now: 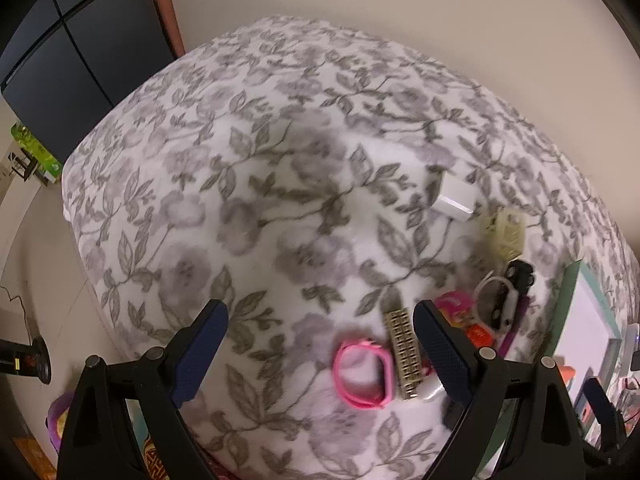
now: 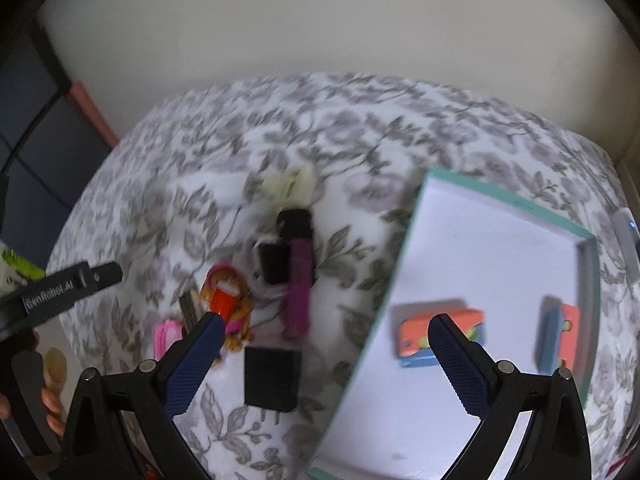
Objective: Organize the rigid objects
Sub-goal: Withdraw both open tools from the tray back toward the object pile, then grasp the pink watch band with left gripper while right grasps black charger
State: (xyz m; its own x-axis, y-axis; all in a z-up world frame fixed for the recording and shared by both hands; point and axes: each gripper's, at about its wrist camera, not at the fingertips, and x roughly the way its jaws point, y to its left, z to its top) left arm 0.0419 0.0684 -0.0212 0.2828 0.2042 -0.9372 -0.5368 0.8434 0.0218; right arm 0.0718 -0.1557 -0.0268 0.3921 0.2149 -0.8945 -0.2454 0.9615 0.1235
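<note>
A teal-rimmed white tray (image 2: pixel 416 216) lies on a floral blanket and holds two orange-and-blue toy cars (image 2: pixel 440 336) (image 2: pixel 558 334). Left of it lie a black plug adapter (image 2: pixel 272 376), a purple bar (image 2: pixel 299 292), a black toy car (image 2: pixel 295 222) and an orange-red figure (image 2: pixel 226 300). My right gripper (image 2: pixel 324 324) is open and empty above the tray's left rim. My left gripper (image 1: pixel 320 312) is open and empty above a pink band (image 1: pixel 362 376) and a gold hair clip (image 1: pixel 404 350). A white charger (image 1: pixel 456 198) and a cream comb (image 1: pixel 505 232) lie farther back.
The blanket (image 1: pixel 260 200) covers a raised surface with a pale wall behind it. A dark cabinet (image 1: pixel 60 52) stands at the far left. The tray's rim shows at the right edge of the left wrist view (image 1: pixel 568 296). The left gripper's body (image 2: pixel 60 288) shows at the left of the right wrist view.
</note>
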